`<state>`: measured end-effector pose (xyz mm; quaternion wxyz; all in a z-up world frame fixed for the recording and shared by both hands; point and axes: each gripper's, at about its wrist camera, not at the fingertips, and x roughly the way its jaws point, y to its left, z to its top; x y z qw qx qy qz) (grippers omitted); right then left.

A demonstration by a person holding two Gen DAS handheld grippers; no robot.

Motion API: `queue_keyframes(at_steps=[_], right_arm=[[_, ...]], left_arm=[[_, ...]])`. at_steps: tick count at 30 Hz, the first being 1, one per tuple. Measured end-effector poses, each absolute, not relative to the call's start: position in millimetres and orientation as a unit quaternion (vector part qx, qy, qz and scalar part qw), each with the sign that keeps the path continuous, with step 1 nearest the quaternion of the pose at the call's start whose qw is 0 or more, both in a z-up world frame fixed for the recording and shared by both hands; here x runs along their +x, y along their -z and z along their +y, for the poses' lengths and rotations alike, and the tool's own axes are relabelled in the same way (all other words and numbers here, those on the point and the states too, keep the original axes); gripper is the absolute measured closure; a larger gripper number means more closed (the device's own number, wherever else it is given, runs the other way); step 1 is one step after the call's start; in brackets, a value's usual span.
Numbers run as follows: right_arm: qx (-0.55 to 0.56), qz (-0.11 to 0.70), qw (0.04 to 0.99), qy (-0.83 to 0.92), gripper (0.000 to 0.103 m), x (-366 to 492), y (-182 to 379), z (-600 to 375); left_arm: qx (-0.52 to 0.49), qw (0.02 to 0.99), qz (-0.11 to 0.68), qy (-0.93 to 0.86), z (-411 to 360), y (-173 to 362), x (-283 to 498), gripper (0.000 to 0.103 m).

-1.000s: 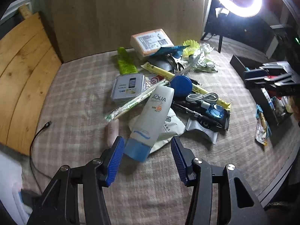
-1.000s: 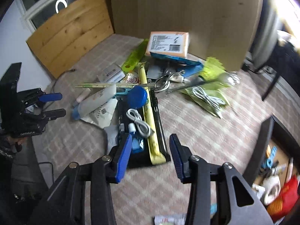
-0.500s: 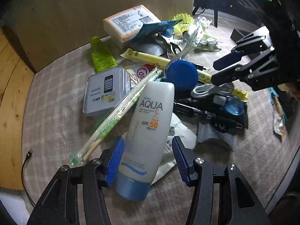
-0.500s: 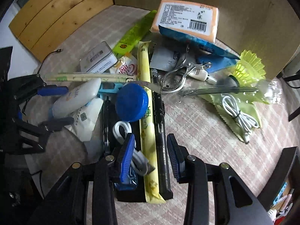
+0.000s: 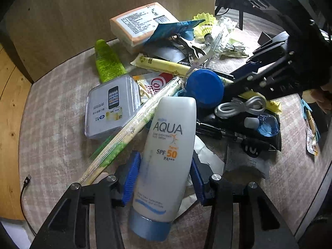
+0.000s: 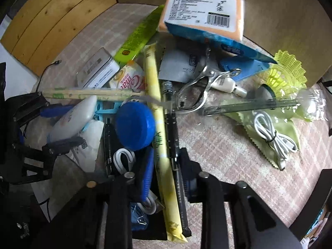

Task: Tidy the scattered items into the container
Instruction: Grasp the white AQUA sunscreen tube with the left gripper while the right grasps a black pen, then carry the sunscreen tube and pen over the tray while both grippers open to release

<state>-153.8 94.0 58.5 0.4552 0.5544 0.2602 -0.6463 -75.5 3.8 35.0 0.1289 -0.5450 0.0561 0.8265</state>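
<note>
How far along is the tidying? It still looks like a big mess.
Early. Little looks done: the black container is barely in view. In hand: left gripper has just been closing on the sunscreen tube, right gripper on the yellow stick packet. Left: blue lid, tissue pack, shuttlecock, most of the pile.

The white paper packet (image 5: 204, 155) is lying mostly hidden beneath the sunscreen tube (image 5: 166, 151). Right of the tube, the right gripper (image 5: 267, 78) is covering part of the yellow stick pack (image 5: 166, 65). Farther right, a clothes-peg card (image 5: 311, 124) is being cut by the frame edge (its print too small to read).
</note>
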Motion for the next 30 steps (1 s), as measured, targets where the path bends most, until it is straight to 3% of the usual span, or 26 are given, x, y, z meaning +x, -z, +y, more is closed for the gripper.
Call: queue_keyframes(at_steps=[4,6,13,19,30], right_arm=[[0.544,0.263,0.459,0.652,0.084,-150,-66,103],[0.538,0.263,0.462,0.654,0.091,-148,-71,109],[0.533,0.232,0.469,0.665,0.092,-152,-84,133],[0.523,0.264,0.46,0.667,0.092,-146,-78,129],[0.503,0.228,0.469,0.69,0.092,-123,-120,192]], left_arm=[[-0.539,0.13,0.026,-0.832,-5,-40,-70,0.062],[-0.535,0.136,0.01,-0.834,-9,-43,-67,0.063],[-0.531,0.142,-0.012,-0.835,-13,-44,-67,0.064],[-0.528,0.139,-0.016,-0.837,-11,-47,-65,0.064],[-0.501,0.153,-0.044,-0.851,-5,-75,-50,0.066]])
